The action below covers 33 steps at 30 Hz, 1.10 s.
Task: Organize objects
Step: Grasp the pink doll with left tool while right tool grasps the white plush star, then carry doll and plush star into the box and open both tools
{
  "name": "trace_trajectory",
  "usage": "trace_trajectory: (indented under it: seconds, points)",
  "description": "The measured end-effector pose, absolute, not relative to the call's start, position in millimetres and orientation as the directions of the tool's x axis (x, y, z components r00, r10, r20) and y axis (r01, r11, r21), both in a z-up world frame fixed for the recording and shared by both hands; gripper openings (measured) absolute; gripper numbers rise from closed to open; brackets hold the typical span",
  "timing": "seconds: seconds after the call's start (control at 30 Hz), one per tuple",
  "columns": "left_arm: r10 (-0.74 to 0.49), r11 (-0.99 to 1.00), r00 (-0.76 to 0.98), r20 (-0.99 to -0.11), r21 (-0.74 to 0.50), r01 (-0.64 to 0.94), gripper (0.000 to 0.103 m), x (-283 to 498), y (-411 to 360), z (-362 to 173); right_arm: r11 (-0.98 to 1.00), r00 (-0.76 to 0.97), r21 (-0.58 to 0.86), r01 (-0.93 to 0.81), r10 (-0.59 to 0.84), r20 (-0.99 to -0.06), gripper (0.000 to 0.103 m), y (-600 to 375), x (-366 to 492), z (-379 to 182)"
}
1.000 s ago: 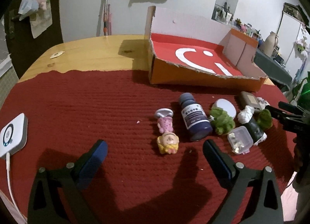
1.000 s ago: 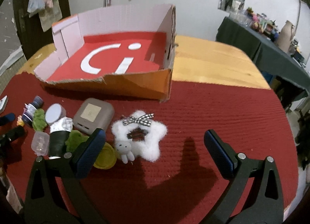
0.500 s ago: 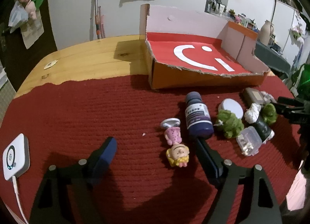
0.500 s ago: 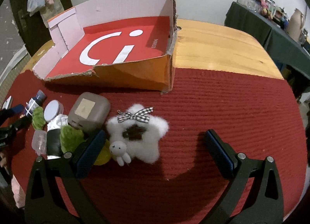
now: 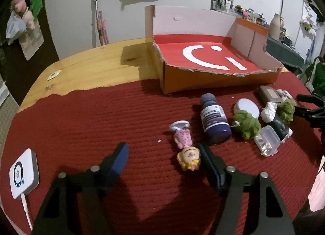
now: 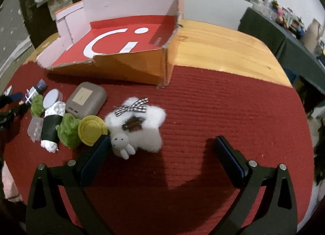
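A pink doll figurine [image 5: 185, 147] lies on the red cloth beside a dark blue bottle [image 5: 214, 121], with green fuzzy toys [image 5: 246, 122], a clear small box [image 5: 266, 143] and a grey case [image 5: 269, 93] to the right. My left gripper [image 5: 163, 158] is open, its right finger next to the doll's head. My right gripper [image 6: 162, 149] is open just in front of a white fluffy star toy [image 6: 140, 123] with a small bunny; its left finger touches the bunny. A yellow lid [image 6: 92, 127] lies beside it.
An open orange cardboard box [image 5: 215, 76] with a red floor stands behind the objects, also in the right wrist view [image 6: 130, 66]. A white device [image 5: 23, 174] with a cable lies at the cloth's left edge. Bare wooden table [image 6: 219, 46] lies behind the cloth.
Both grippers moved forward and lower toward the objects. The left gripper's jaws narrowed and now reach the doll; the right gripper's left finger came up to the bunny.
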<state>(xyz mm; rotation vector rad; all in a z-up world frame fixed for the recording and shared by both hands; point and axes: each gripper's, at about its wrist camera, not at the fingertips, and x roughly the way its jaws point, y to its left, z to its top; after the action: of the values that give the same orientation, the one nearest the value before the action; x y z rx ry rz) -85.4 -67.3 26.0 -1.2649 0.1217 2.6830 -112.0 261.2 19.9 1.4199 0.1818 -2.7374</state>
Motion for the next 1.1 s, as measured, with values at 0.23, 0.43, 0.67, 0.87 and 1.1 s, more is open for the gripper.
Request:
trace_trajectory:
  seconds: [0.23, 0.43, 0.67, 0.87, 1.1]
  points:
    - [0.227, -0.963, -0.629, -0.743, -0.075, -0.258, 0.024, -91.3, -57.7, 27.1, -0.98, -0.587, -0.044, 0.192, -0.079, -0.806, 0.043, 248.5, -122.2, 22.8]
    - [0.235, -0.963, -0.669, -0.705, -0.075, -0.259, 0.022, -84.3, -54.5, 39.6, -0.98, -0.651, -0.053, 0.192, -0.087, -0.754, 0.038, 241.6, -110.9, 35.2]
    - [0.244, -0.961, -0.741, -0.625, -0.053, -0.271, 0.022, -72.0, -49.9, 74.6, -0.98, -0.72, -0.054, 0.19, -0.102, -0.686, 0.038, 227.2, -97.7, 66.7]
    - [0.241, -0.962, -0.754, -0.611, -0.046, -0.271, 0.022, -68.8, -46.0, 79.9, -0.98, -0.74, -0.059, 0.188, -0.102, -0.665, 0.038, 219.8, -94.7, 74.0]
    - [0.244, -0.961, -0.765, -0.596, -0.041, -0.274, 0.022, -72.0, -45.4, 91.7, -0.984, -0.755, -0.047, 0.174, -0.103, -0.648, 0.038, 220.9, -99.1, 83.5]
